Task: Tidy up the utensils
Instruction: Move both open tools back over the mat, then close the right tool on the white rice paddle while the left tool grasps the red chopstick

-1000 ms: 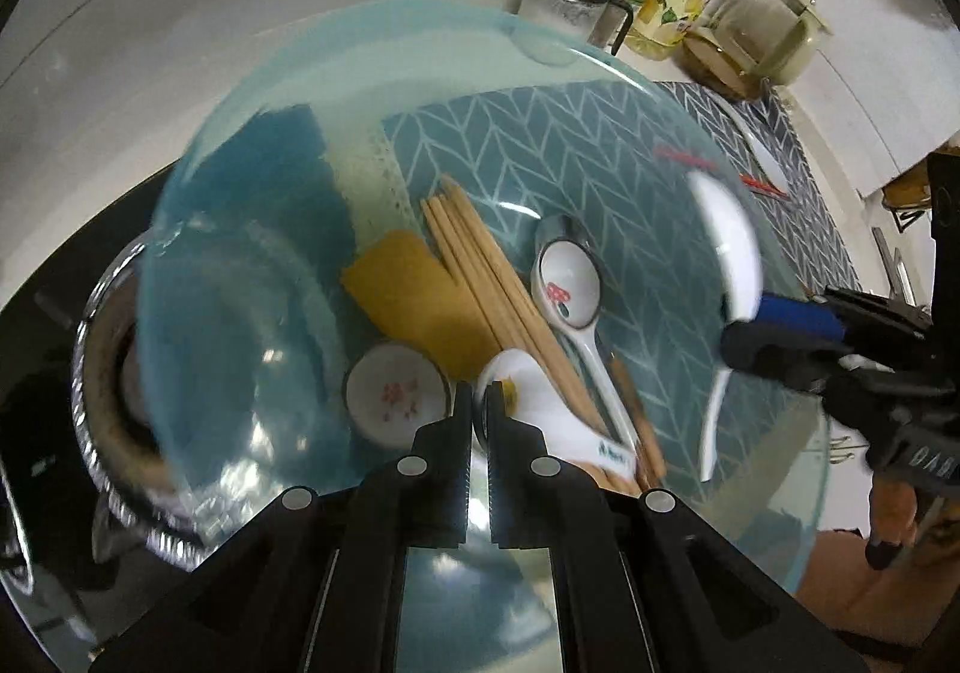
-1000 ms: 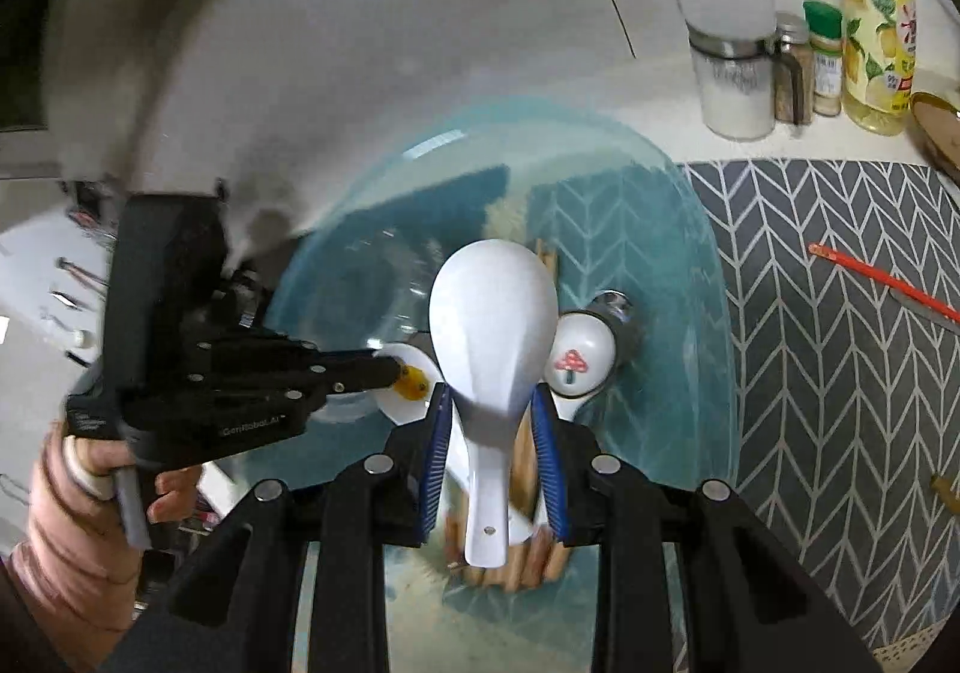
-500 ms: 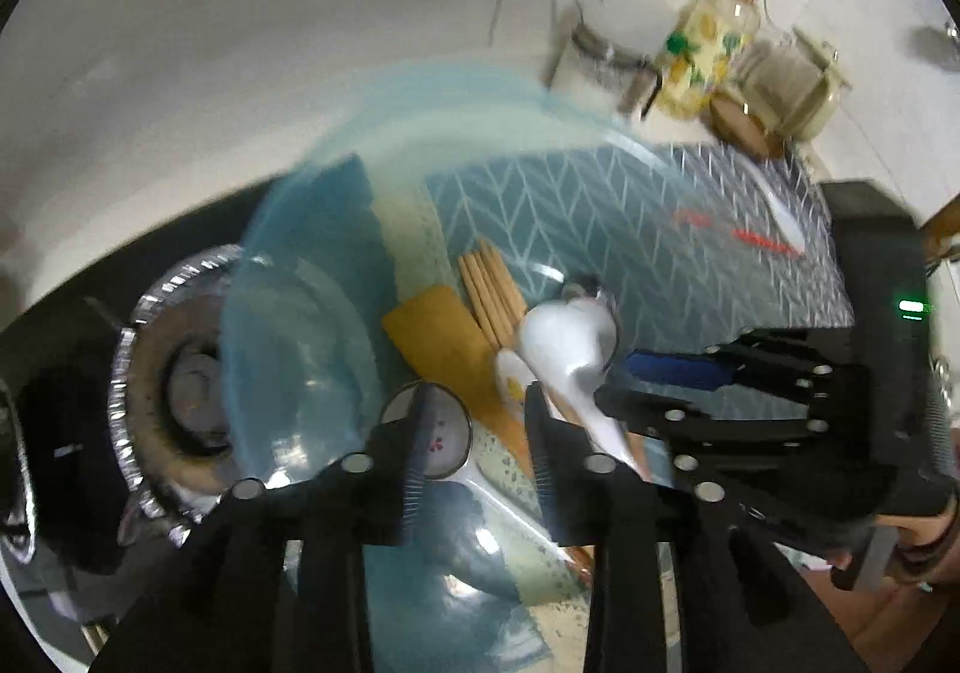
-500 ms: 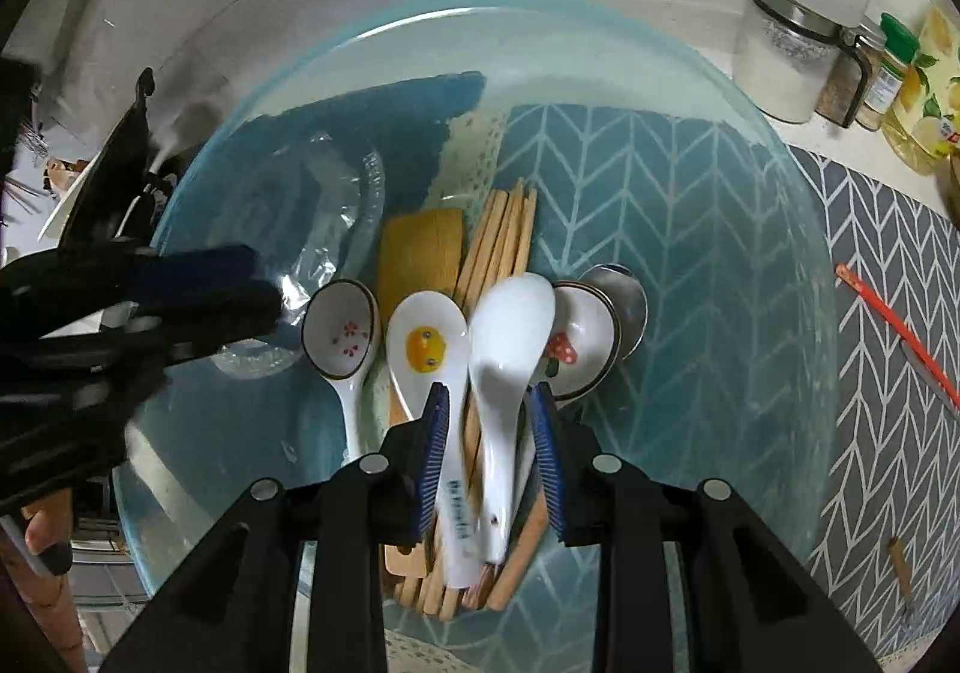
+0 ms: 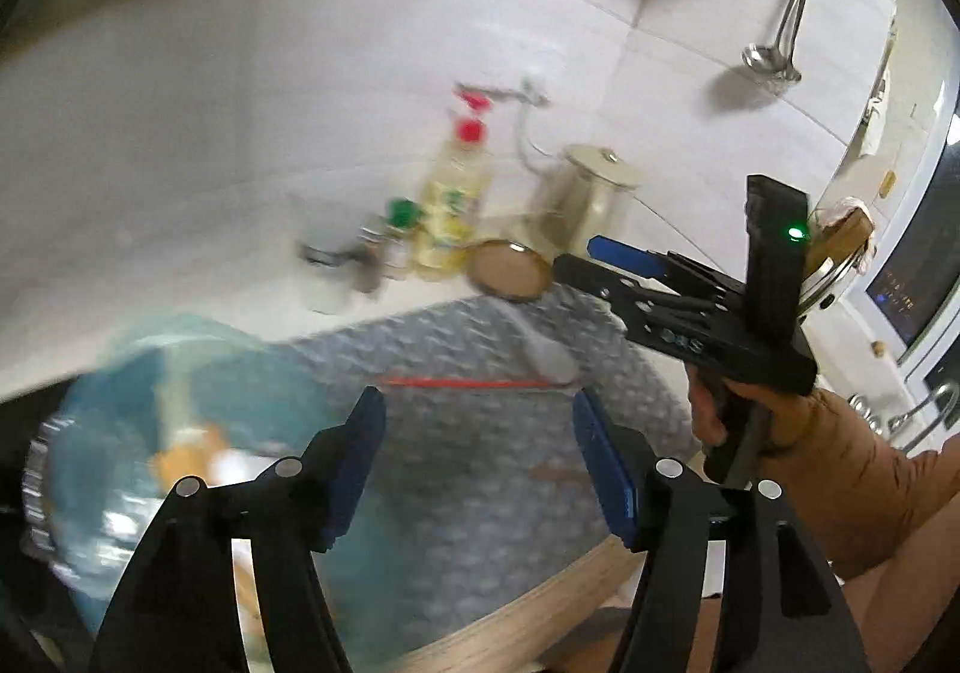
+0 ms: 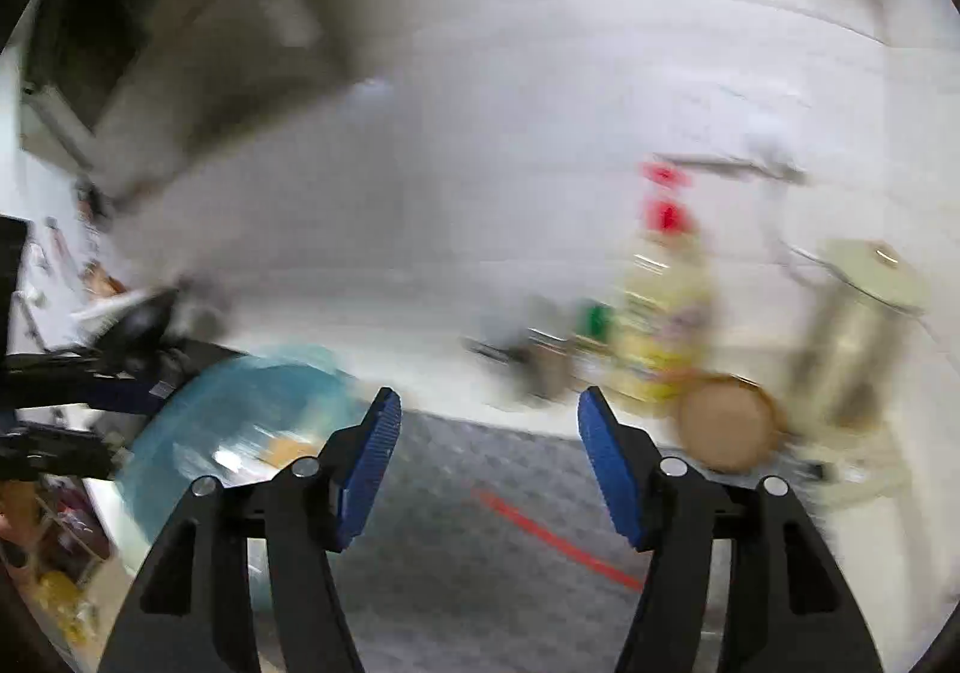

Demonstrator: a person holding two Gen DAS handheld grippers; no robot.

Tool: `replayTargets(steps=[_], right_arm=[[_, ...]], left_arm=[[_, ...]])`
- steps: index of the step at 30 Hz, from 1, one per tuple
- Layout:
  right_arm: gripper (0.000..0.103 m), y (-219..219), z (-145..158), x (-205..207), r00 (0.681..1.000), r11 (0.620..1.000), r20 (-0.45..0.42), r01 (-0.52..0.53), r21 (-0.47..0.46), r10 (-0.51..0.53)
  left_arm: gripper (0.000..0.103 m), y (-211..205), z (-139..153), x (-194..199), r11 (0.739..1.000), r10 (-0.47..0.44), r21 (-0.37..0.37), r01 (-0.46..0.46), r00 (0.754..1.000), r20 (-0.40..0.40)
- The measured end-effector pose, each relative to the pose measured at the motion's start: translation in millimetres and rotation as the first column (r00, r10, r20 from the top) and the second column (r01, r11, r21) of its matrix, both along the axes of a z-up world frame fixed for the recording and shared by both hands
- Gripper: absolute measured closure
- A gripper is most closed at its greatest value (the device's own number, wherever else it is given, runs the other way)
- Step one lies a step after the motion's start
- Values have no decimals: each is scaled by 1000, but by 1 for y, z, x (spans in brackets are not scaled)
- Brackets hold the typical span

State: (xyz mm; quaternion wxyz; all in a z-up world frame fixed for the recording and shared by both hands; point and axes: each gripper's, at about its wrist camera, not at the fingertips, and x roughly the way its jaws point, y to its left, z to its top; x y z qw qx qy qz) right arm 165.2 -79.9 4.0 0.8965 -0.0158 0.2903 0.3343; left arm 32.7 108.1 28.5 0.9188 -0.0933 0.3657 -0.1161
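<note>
Since half a second ago we have lifted both grippers away from the blue glass bowl (image 5: 120, 433) and swung them up toward the wall, leaving the white spoon behind; both views are smeared by the motion. Our left gripper (image 5: 477, 445) now hangs with its blue-padded jaws spread wide and nothing between them, above the grey patterned mat (image 5: 480, 469). Our right gripper (image 6: 486, 451) is likewise spread wide and empty; in the left view it sits off to the right, held in a hand with a brown sleeve. The bowl lies low at the left in both views, and through the blur we can only make out pale and yellow-orange shapes inside it, so we cannot tell the individual utensils apart. On the mat, a red chopstick (image 5: 468, 384) lies crosswise beyond our left fingers, and a white spoon (image 5: 543, 352) rests just past it, near the right gripper's tips. At the back edge of the counter stand a yellow bottle with a red cap (image 5: 450, 211), a green-capped jar (image 5: 399, 235), a glass pot with a pale lid (image 5: 585, 205) and a round brownish lid (image 5: 509, 272). A metal ladle (image 5: 774, 55) hangs on the tiled wall.
</note>
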Motion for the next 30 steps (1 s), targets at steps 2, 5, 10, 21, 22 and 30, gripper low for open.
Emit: replayTargets(steps=[2, 5, 10, 21, 22, 30], right_arm=[[43, -44, -31, 30, 995, 999, -90, 50, 0, -49], [44, -80, -76, 62, 975, 994, -198, 96, -52, -105], [68, -76, -151, 108, 949, 990, -311, 16, -143, -60], [75, -35, -194, 149, 947, 981, -318, -97, -167, 40], [76, -33, -195, 150, 949, 981, -313, -100, -168, 44], [80, -31, -195, 140, 966, 961, -240, -153, -232, 96]], left_arm=[[36, -24, -28, 27, 999, 25, -35, -27, 998, -56], [36, -43, -80, 65, 987, 87, -115, -108, 981, -175], [36, -54, -136, 100, 966, 218, -83, -244, 946, -239], [40, -37, -185, 147, 867, 417, -131, -480, 844, -337], [44, -33, -190, 152, 852, 437, -138, -505, 831, -344], [57, -33, -208, 186, 806, 532, -75, -587, 775, -342]])
